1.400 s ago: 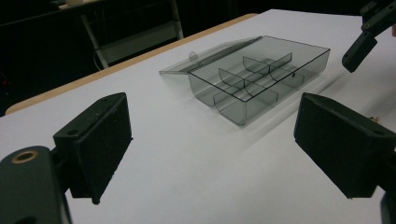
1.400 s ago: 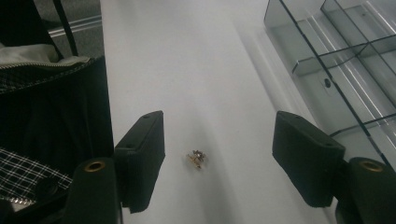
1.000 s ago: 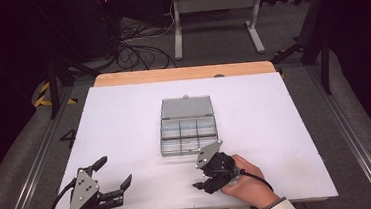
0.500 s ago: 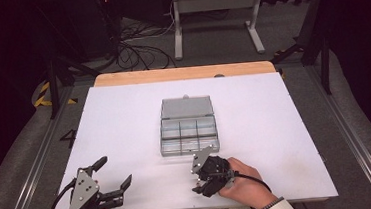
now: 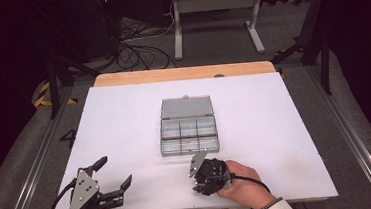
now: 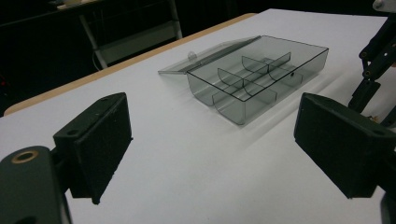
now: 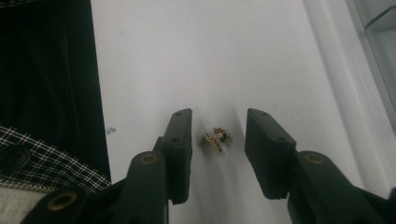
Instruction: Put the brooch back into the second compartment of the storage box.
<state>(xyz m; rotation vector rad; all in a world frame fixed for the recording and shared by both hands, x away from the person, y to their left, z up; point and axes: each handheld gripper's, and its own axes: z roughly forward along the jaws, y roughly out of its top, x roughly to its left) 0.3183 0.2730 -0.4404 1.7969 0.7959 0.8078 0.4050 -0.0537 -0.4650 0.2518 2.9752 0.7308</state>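
Observation:
A small gold piece (image 7: 216,138) lies on the white table (image 5: 124,119) near its front edge. My right gripper (image 7: 218,114) points down at it, one jaw on each side. The jaws have just been closing; the pads stand apart from the piece, so the gripper is open. In the high view the right gripper (image 5: 198,181) sits just in front of a clear grey compartment box (image 5: 189,134), whose lid (image 5: 186,107) lies open behind it. My left gripper (image 5: 113,173) rests at the table's front left, wide open with nothing between its jaws. It faces the box (image 6: 261,74).
The table's front edge and a plaid sleeve (image 7: 42,154) lie close beside the right gripper. The box's near wall (image 7: 378,28) is just past it. Cables (image 5: 134,48) and a metal stand (image 5: 216,12) are on the floor beyond the table's wooden far edge (image 5: 183,73).
The right gripper has edged a little to the left, toward the table's front. The left gripper has kept still.

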